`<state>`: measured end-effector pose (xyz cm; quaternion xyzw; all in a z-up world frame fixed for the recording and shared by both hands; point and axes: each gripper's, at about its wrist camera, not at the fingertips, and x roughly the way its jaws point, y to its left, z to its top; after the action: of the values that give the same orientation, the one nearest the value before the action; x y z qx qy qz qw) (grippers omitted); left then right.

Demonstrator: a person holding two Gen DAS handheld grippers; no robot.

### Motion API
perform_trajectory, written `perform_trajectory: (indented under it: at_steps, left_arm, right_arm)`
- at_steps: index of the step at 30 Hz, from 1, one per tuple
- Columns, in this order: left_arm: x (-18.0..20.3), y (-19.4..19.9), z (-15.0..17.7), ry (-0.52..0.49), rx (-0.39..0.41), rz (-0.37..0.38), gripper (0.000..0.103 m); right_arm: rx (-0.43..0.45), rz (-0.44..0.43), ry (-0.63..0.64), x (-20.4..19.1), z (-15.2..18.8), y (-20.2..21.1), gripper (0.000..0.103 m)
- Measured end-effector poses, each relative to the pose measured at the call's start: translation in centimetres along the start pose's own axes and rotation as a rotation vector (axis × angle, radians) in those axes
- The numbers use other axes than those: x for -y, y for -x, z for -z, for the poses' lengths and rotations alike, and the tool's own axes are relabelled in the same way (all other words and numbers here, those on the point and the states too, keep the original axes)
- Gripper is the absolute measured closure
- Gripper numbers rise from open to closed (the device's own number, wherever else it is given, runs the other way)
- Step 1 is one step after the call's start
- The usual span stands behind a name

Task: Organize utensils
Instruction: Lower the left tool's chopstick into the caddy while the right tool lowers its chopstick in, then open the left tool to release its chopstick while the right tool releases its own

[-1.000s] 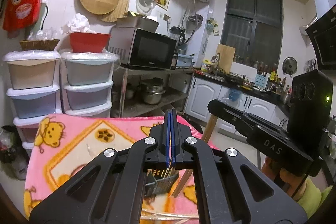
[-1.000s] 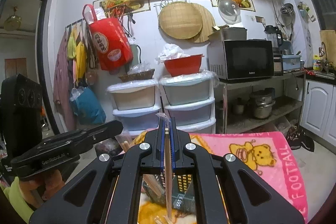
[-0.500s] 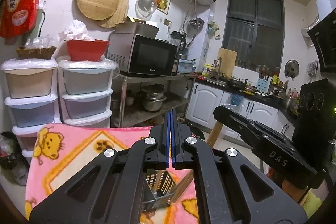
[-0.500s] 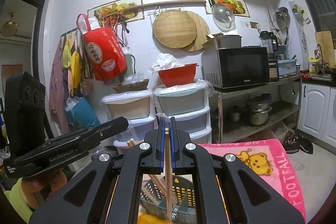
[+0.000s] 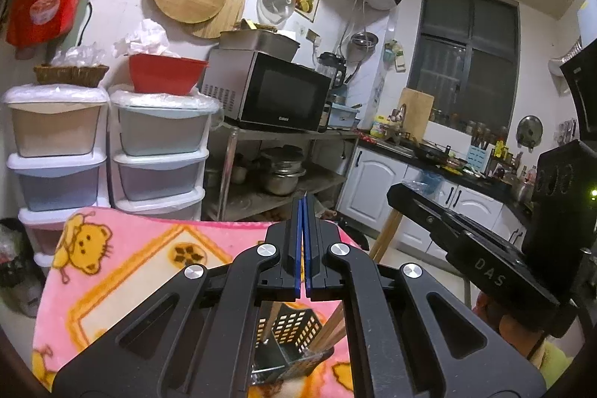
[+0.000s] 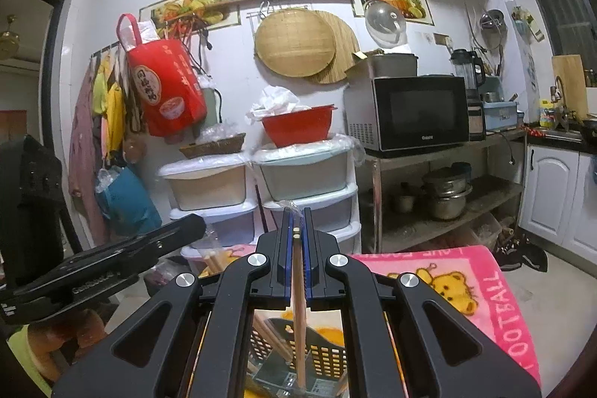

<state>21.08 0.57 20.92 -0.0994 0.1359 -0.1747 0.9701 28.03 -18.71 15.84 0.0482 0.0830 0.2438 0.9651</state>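
Right wrist view shows the right gripper [image 6: 297,230] clamped on a pair of wooden chopsticks [image 6: 298,308], the two square butt ends peeping out just between the blue pads at the top. Their long axis runs straight down along the fingers, tips pointing into the black perforated utensil basket [image 6: 324,357] that stands on the pink bear-print blanket [image 6: 481,290]. More chopsticks already lean in that basket, slanting up toward the left.

The step in hand looks like lowering this pair into the basket. To do it well, keep the sticks near vertical and centred over an open compartment, so the tips clear the dividing wall and the leaning sticks; which compartment they hang over cannot be told, as the fingers hide much of the rim. Release only once the tips are well inside, otherwise the pair may tip out over the edge or knock the light basket over.

Left wrist view shows the left gripper [image 5: 302,241] with its pads pressed together and nothing seen between them. It hovers above the same basket [image 5: 294,327], where chopstick ends [image 5: 332,327] lean to the right. It could steady the basket if it rocks.
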Motion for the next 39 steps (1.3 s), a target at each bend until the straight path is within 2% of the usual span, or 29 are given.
perform_trajectory:
  at_steps: [20, 21, 22, 23, 25, 33, 36, 39]
  left_arm:
    - [-1.4, -2.9, 4.4, 0.027, -0.122, -0.021, 0.103]
    - [-1.4, -3.0, 4.5, 0.028, -0.125, -0.022, 0.103]
    - [-1.4, -3.1, 4.7, 0.028, -0.130, -0.023, 0.103]
    - [-1.5, -3.1, 4.8, 0.029, -0.133, -0.025, 0.103]
    - [-1.6, -3.2, 5.0, 0.034, -0.144, -0.027, 0.103]
    - [-2.5, -3.5, 6.0, 0.055, -0.174, -0.047, 0.101]
    - [-2.9, -3.2, 6.2, 0.061, -0.175, -0.058, 0.087]
    - [-3.0, -2.9, 6.3, 0.058, -0.171, -0.069, 0.081]
  right_arm:
    - [-0.091, 0.074, -0.023, 1.4, 4.0, -3.9, 0.097]
    - [-0.103, 0.078, -0.027, 1.5, 4.2, -4.2, 0.095]
    - [-0.109, 0.079, -0.029, 1.6, 4.4, -4.3, 0.088]
    - [-0.115, 0.085, -0.030, 1.7, 4.5, -4.3, 0.077]
    - [-0.120, 0.106, -0.027, 1.8, 4.9, -4.4, 0.066]
    - [-0.142, 0.118, -0.043, 2.5, 5.9, -4.0, 0.059]
    - [-0.147, 0.122, -0.050, 2.7, 6.2, -3.5, 0.055]
    - [-0.156, 0.124, -0.053, 2.9, 6.5, -3.1, 0.053]
